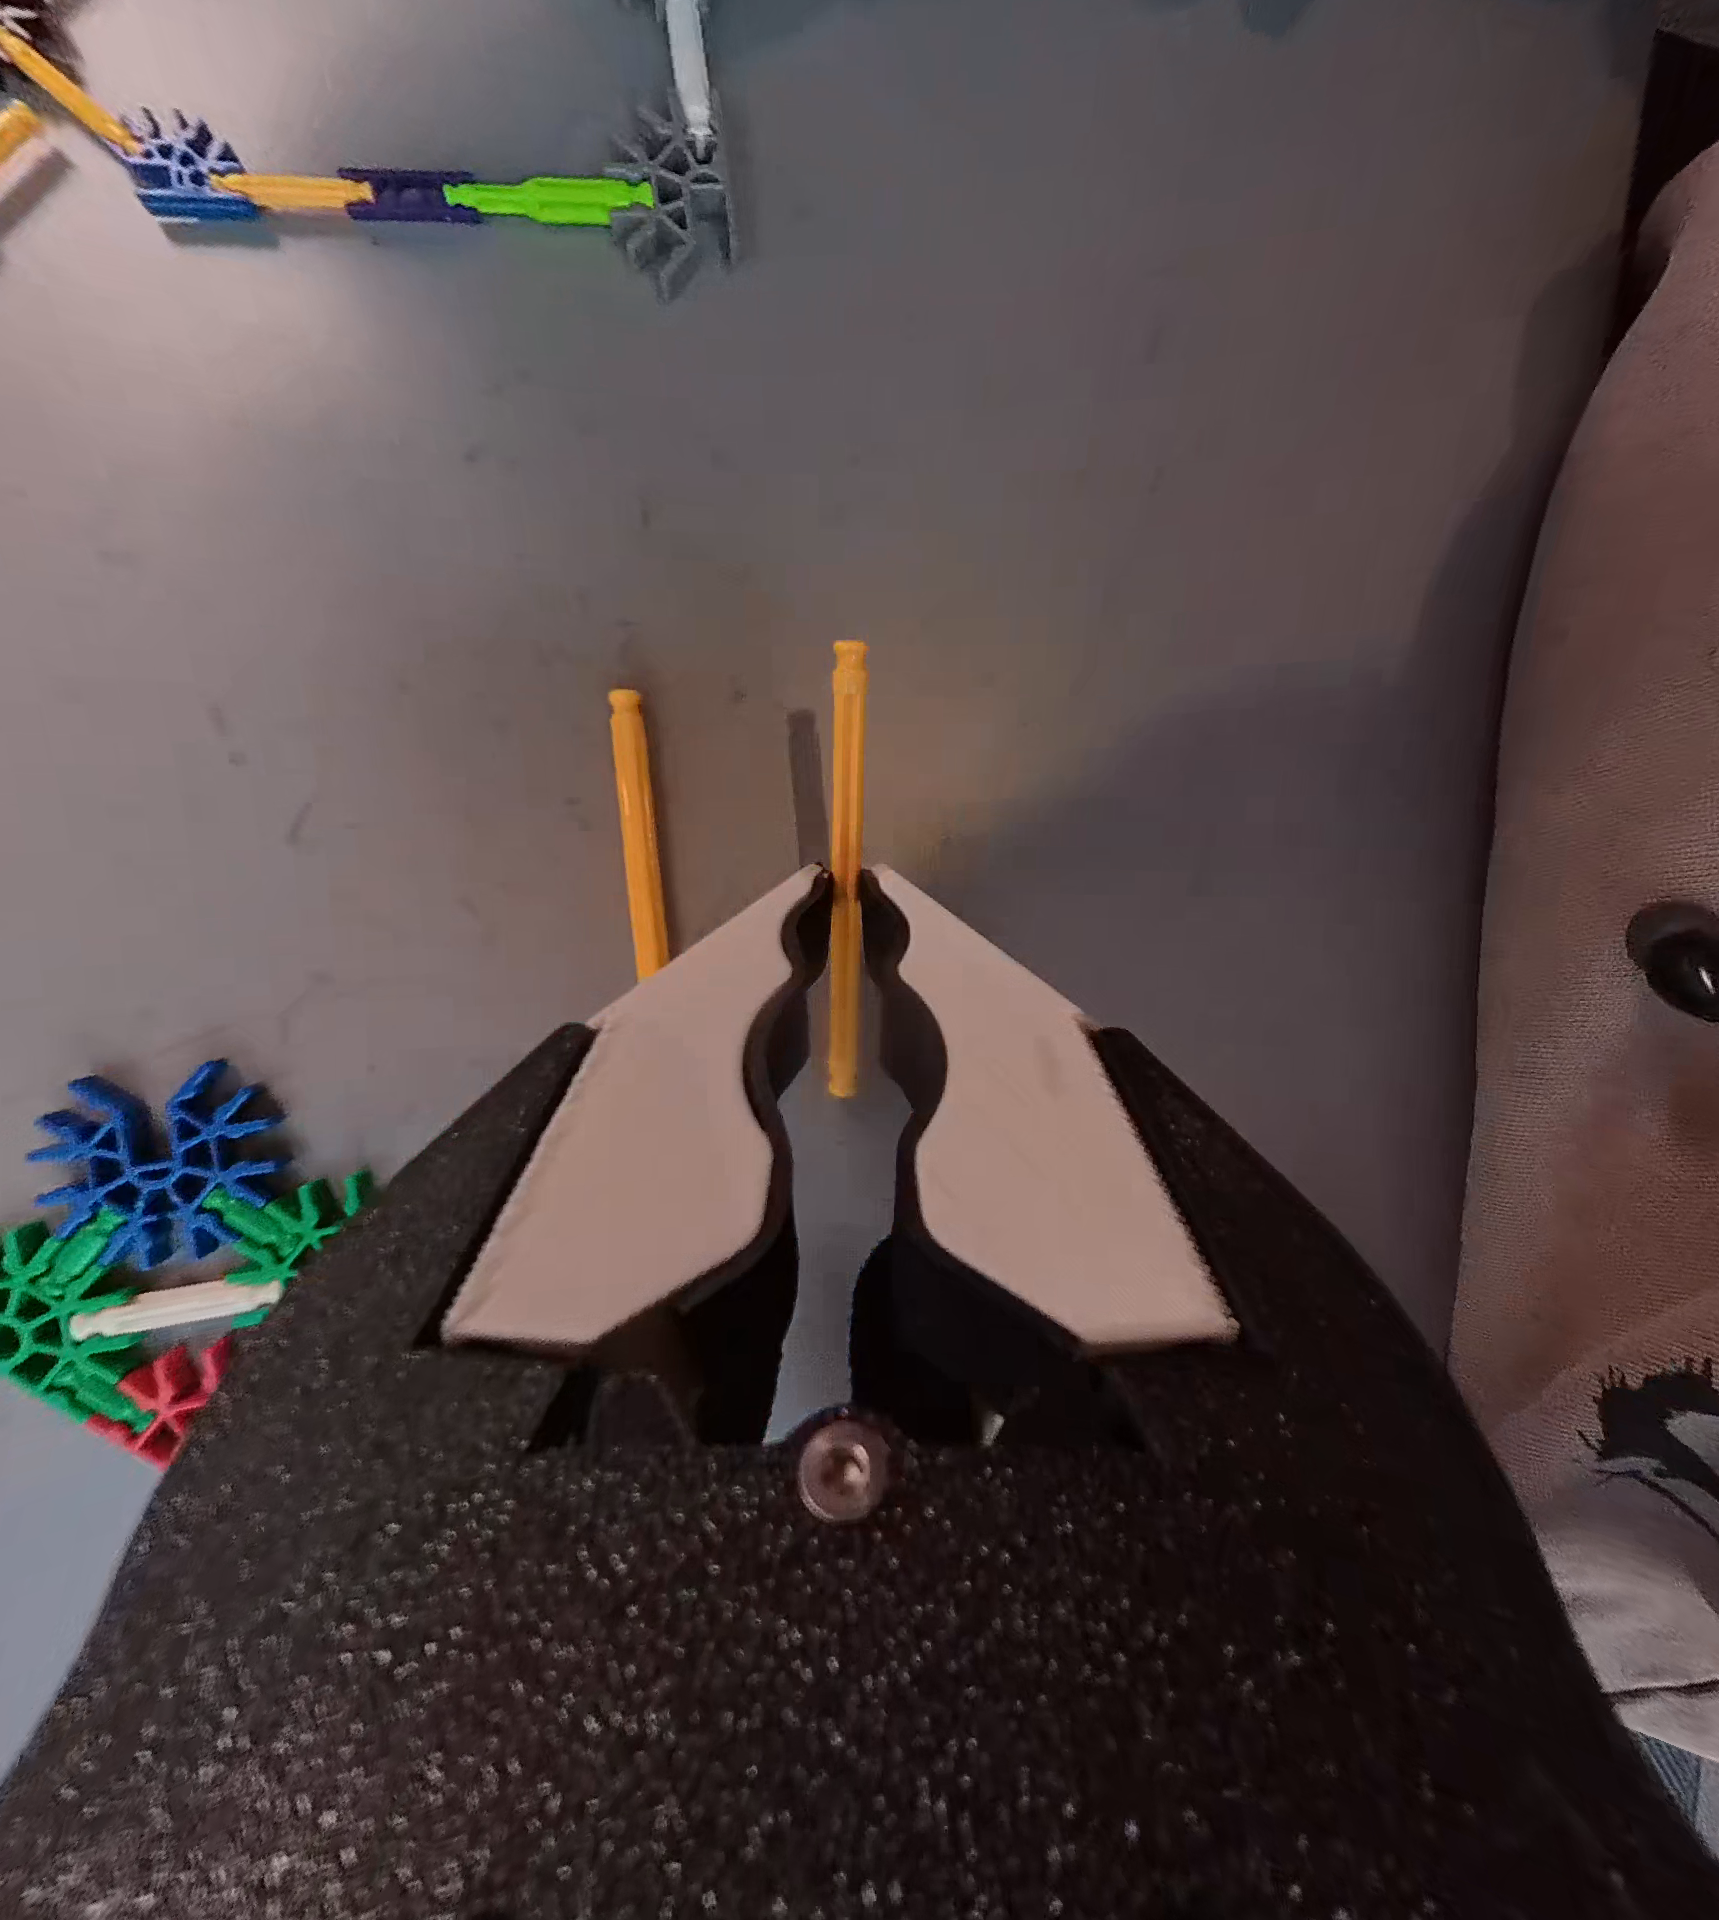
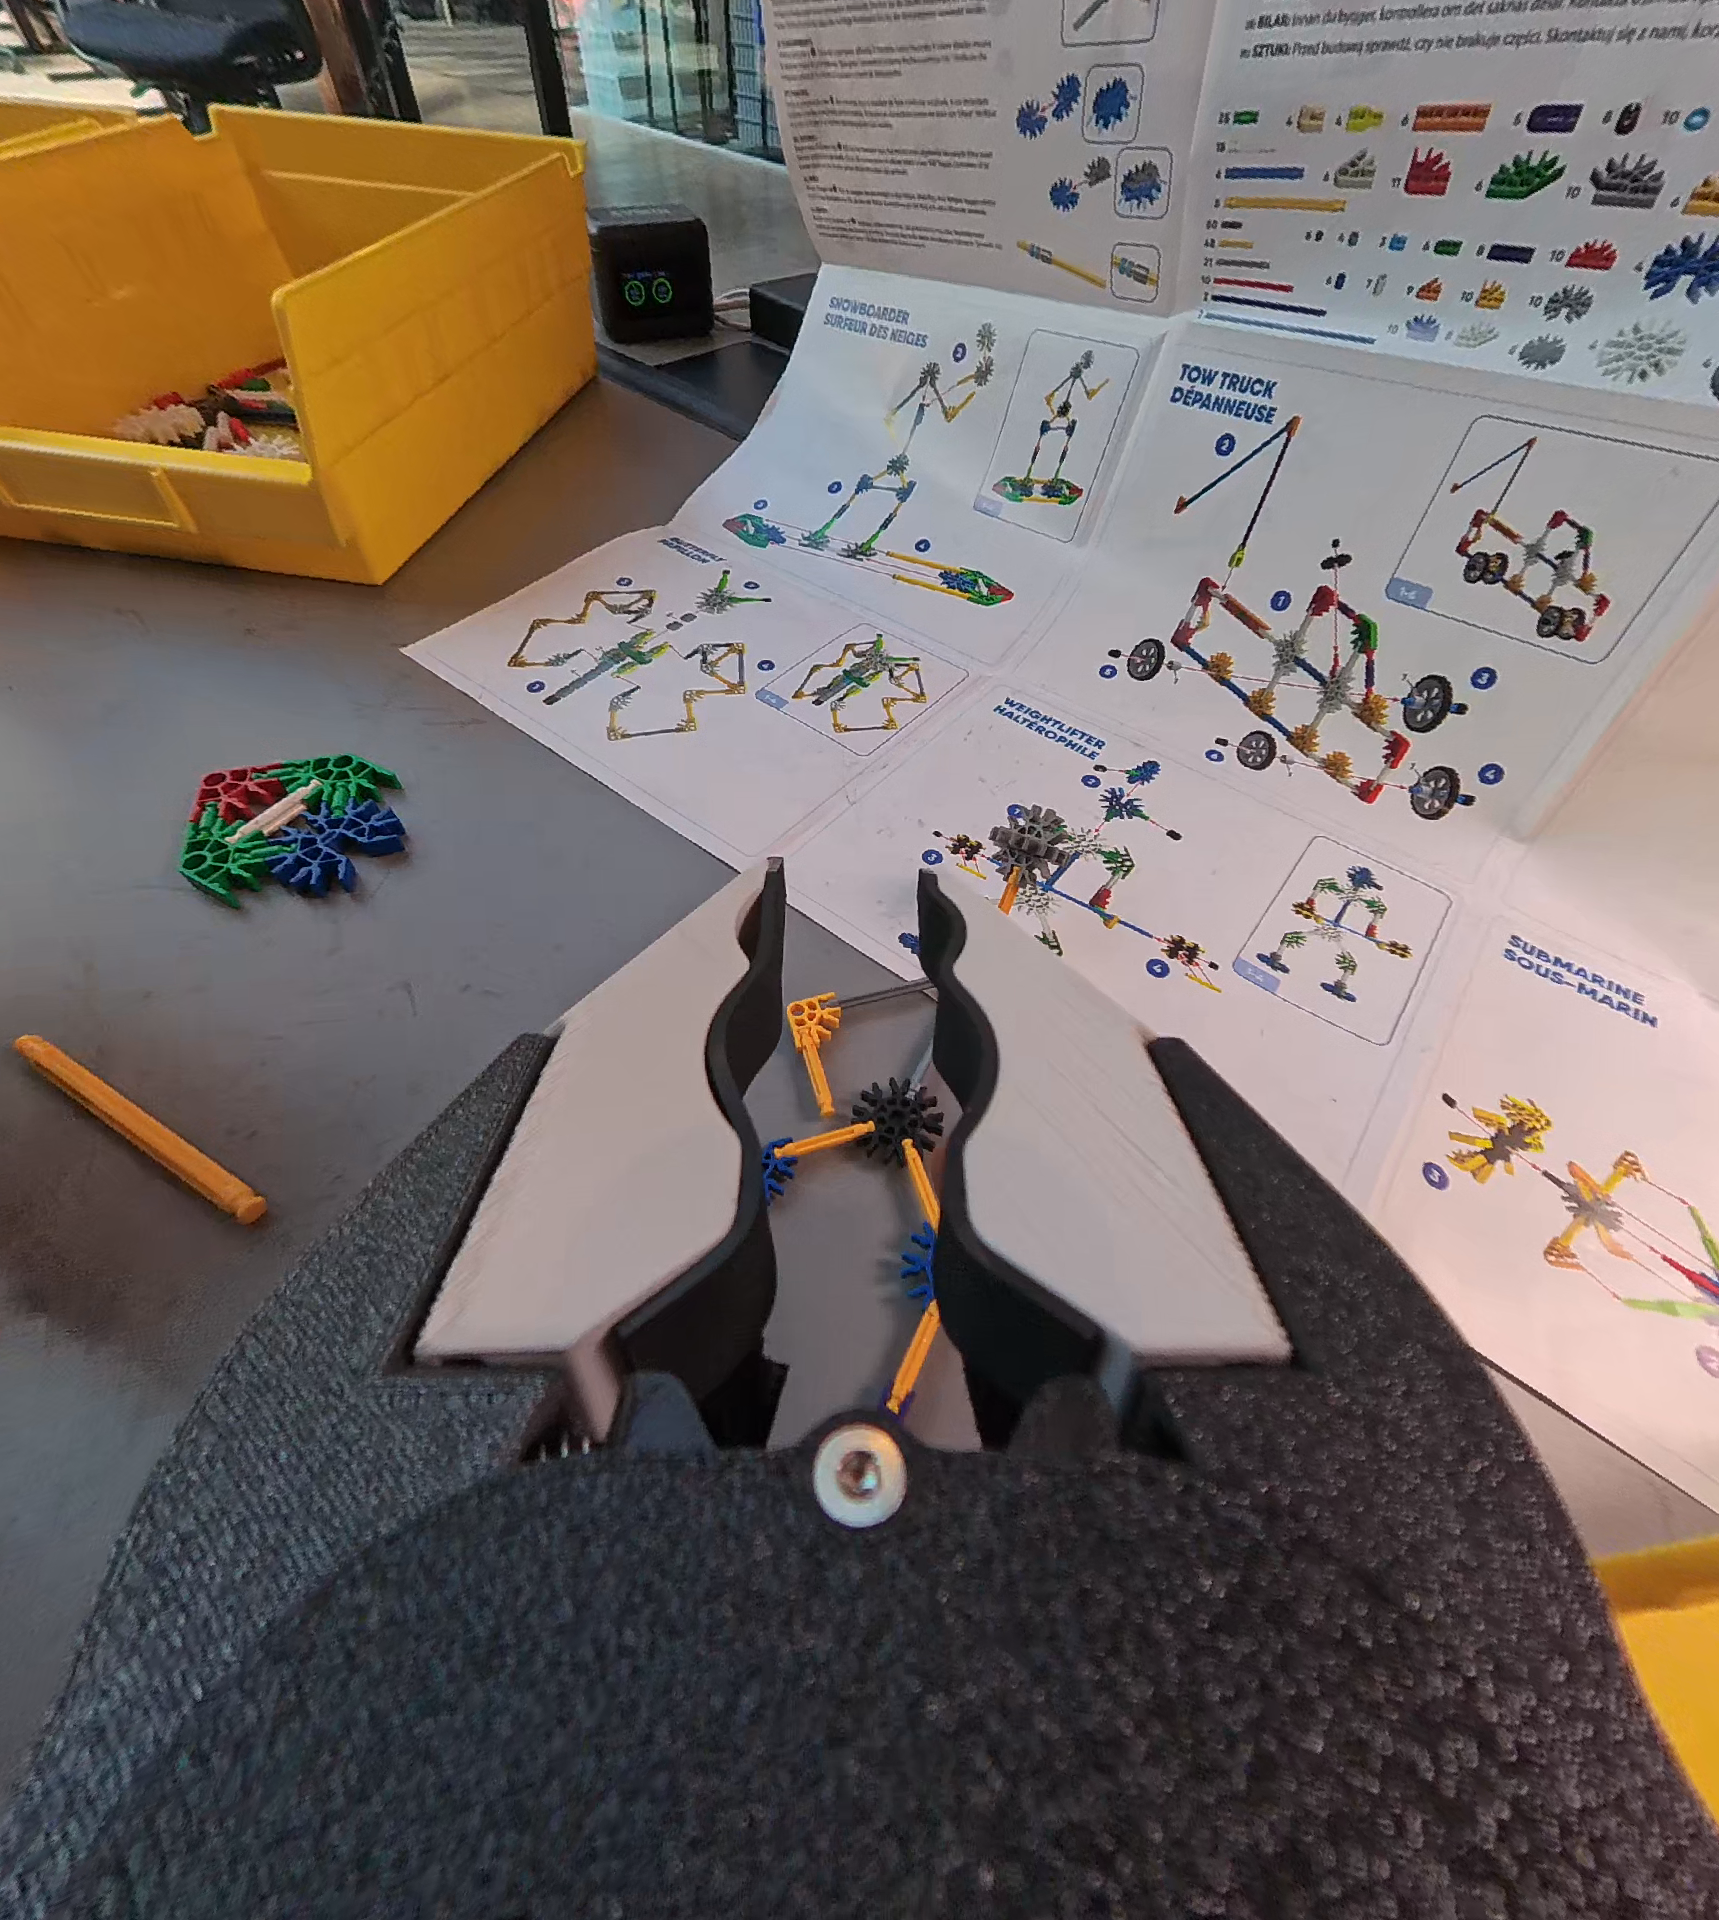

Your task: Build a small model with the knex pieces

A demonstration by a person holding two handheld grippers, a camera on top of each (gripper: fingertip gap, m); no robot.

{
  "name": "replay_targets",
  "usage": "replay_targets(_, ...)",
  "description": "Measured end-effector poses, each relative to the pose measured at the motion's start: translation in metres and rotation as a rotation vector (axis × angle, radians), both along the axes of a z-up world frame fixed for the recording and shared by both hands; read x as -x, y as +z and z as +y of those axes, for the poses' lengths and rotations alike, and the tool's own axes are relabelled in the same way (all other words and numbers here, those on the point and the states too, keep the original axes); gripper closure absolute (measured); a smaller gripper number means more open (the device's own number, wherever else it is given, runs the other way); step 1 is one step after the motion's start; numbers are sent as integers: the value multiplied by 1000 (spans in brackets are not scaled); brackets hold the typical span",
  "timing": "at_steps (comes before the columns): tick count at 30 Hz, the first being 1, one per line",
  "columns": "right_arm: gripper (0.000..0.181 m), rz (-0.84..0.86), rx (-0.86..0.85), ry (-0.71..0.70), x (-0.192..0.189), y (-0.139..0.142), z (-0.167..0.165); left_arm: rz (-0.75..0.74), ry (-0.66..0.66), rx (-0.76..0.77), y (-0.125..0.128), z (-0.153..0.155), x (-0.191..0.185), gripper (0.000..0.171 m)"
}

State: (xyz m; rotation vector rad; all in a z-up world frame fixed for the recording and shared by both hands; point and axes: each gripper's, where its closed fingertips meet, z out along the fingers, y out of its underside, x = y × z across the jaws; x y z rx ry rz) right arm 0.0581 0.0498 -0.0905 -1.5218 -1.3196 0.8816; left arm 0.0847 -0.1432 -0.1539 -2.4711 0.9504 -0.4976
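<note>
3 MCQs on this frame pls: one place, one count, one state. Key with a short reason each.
1. Where is the cluster of flat blue, green and red plastic connectors?
A. In the yellow plastic bin
B. On the grey tabletop
C. On the white folded instruction sheet

2. How many loose yellow plastic rods show in the left wrist view?
A. One
B. Two
C. Four

3. What state is the left gripper in?
A. Open, holding nothing
B. Shut on a gripped yellow rod
C. Shut on a blue connector

Key:
1 B: the cluster lies on bare tabletop, apart from bin and sheet.
2 B: the gripped rod, plus a second yellow rod lying left of it.
3 B: the fingertips pinch the rod, which sticks out ahead of them.

The right gripper is open.
</note>
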Motion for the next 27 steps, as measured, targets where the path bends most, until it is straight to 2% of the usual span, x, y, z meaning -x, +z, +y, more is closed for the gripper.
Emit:
replay_targets(3, 158, -2, -13, 5, 0, 1, -3, 20, -5, 4, -8, -1, -1, 164)
replay_targets(5, 158, -3, -26, 8, 0, 2, -4, 9, 13, -10, -6, 2, 2, 157)
replay_targets(9, 158, -3, -59, 9, 0, 4, -6, -19, 124, -76, 8, 15, 21, 156)
replay_targets(12, 158, -8, -62, 10, 1, 3, -6, 51, 184, -113, 1, 21, 38, 156)
replay_targets(14, 158, -15, -54, 11, 1, 0, -6, 78, 186, -128, -7, 23, 42, 157)
replay_targets(17, 158, -22, -50, 10, 2, -3, -6, 74, 168, -153, -9, 26, 41, 171)
replay_targets(19, 158, -23, -51, 10, 2, -3, -6, 131, 145, -172, -14, 27, 51, 171)
replay_targets(27, 158, -32, -41, 13, 3, -8, -5, 2, 133, -200, -14, 26, 52, 171)
